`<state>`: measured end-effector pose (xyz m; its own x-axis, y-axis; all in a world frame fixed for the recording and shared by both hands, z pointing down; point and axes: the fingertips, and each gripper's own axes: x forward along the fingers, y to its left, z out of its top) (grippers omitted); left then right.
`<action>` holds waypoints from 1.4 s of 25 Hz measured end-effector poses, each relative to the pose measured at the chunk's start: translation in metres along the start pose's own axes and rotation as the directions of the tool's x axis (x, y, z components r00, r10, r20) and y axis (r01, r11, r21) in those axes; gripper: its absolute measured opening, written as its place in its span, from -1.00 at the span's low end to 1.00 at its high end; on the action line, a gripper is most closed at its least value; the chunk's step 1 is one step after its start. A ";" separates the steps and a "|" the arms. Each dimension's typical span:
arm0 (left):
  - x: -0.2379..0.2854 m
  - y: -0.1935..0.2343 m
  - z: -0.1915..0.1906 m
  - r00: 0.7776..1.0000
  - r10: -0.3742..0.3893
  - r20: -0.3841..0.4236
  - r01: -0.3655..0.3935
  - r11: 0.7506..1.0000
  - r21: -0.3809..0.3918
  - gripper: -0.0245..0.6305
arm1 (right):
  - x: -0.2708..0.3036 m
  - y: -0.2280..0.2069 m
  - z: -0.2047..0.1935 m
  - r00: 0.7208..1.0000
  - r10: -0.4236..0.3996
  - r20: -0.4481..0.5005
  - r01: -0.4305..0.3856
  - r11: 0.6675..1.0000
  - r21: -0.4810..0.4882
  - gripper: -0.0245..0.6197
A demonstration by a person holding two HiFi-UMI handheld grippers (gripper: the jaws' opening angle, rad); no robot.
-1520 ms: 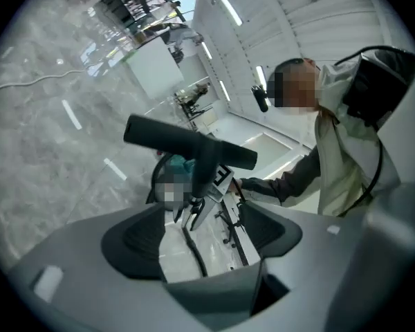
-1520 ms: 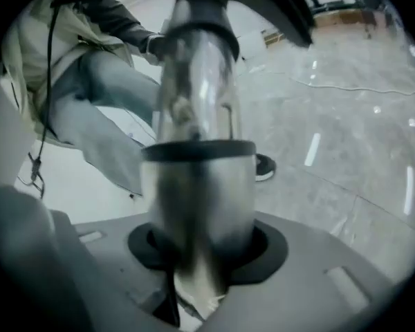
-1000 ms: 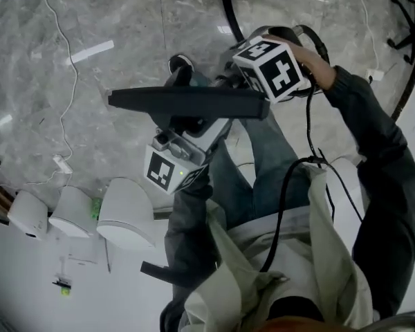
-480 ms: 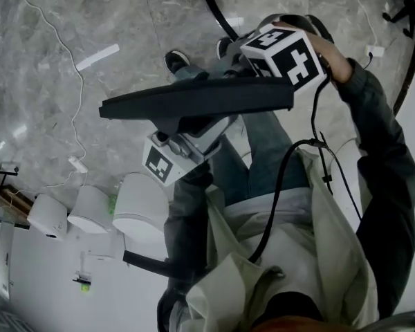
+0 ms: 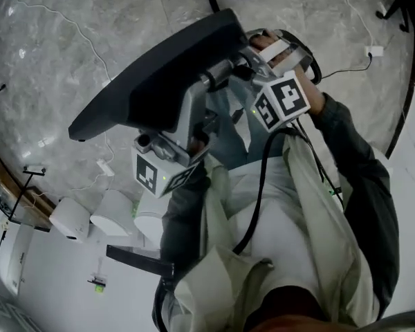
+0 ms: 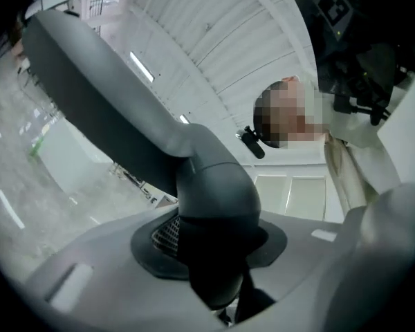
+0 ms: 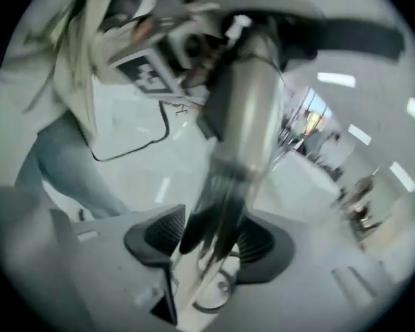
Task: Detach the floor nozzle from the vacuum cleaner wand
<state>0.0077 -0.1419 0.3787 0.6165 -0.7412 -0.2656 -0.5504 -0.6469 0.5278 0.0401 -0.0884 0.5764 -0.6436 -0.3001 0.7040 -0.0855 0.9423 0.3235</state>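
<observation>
Between left tool (image 6: 214, 246) jaws, just closing: floor nozzle (image 6: 107, 99) neck, clamped.

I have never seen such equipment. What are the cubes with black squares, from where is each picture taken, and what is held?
There is no robot: a person holds a two-jaw gripper in each hand, and the cubes are parts of those grippers. The head view looks down from a camera on the person's head; each gripper view looks along that gripper's jaws. The left gripper is clamped on the neck of the dark floor nozzle, its jaws having just been closing. The right gripper has the silvery wand between its jaws, which have just been opening and stand apart. On the grey stone floor lies a white plug.
</observation>
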 end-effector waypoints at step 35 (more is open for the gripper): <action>0.004 -0.092 0.206 0.913 -0.384 0.136 0.371 0.922 0.111 -0.71 | -0.107 0.000 0.189 0.664 0.682 0.307 -0.737 0.665 0.117 -0.81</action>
<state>-0.0552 -0.1221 0.1626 0.6979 -0.4528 -0.5549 -0.3409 -0.8914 0.2986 -0.0349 -0.0284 0.3811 -0.7193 0.4889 0.4936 0.3290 0.8655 -0.3778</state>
